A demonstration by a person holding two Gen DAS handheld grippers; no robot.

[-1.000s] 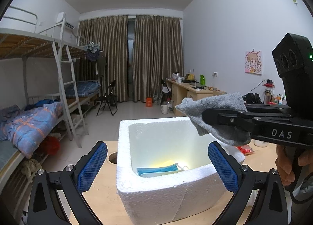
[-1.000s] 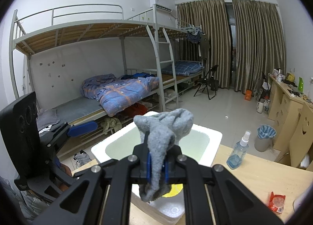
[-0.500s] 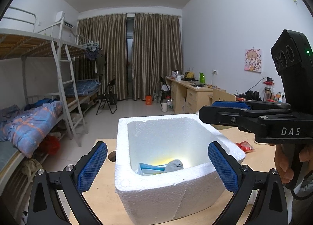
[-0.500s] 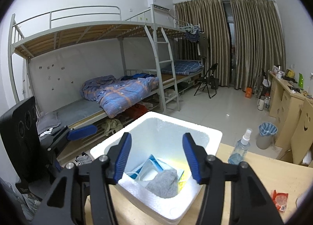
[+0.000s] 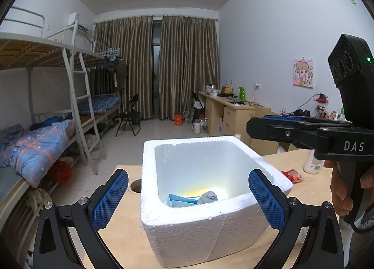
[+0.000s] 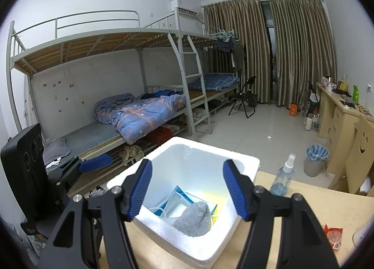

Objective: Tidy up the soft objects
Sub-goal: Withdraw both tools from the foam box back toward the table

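- The white square foam box (image 6: pixel 243 166) sits on the light wooden table (image 6: pixel 311 201), its left rim near the table's edge; bare tabletop spreads at lower right of the right wrist view.
- The right claw (image 6: pixel 187 189) hangs above the box, its jaws just opened wide with nothing between them. The left claw (image 5: pixel 188 196) is spread apart around the box's near corner.
- A second ago the right claw pinched the grey soft cloth (image 6: pixel 194 220); now it lies inside the box on blue-and-white packets (image 6: pixel 180 201), its narrow tip pointing toward the upper right.
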